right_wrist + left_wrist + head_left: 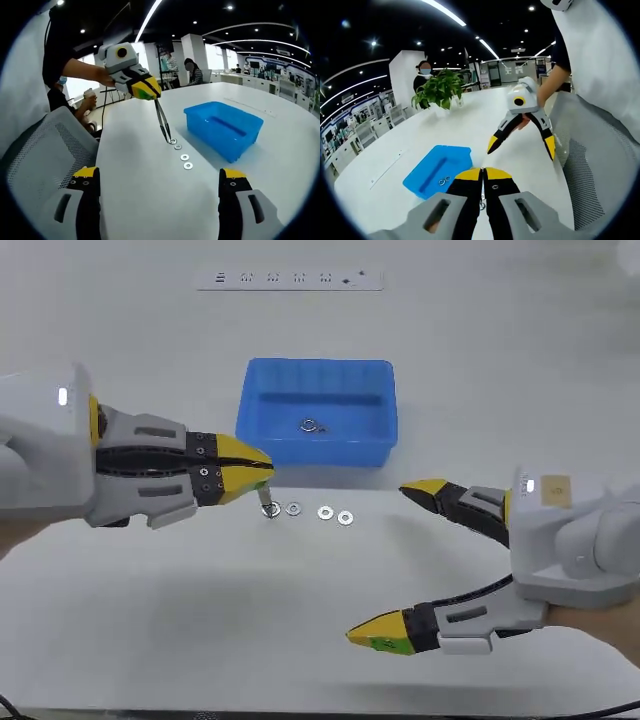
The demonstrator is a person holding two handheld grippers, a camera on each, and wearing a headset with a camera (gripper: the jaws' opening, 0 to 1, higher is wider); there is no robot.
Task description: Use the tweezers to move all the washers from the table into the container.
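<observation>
Left gripper (262, 472) level, fingers clenched on tweezers (162, 121) pointing down at end washer (271, 511), right gripper (380, 560) fingers spread wide

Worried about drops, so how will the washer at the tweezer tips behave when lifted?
The washer looks thin, flat and shiny, so it probably slips easily between the narrow tweezers. Lying flat on the smooth table, it likely slides rather than rolls, and seems very light.
</observation>
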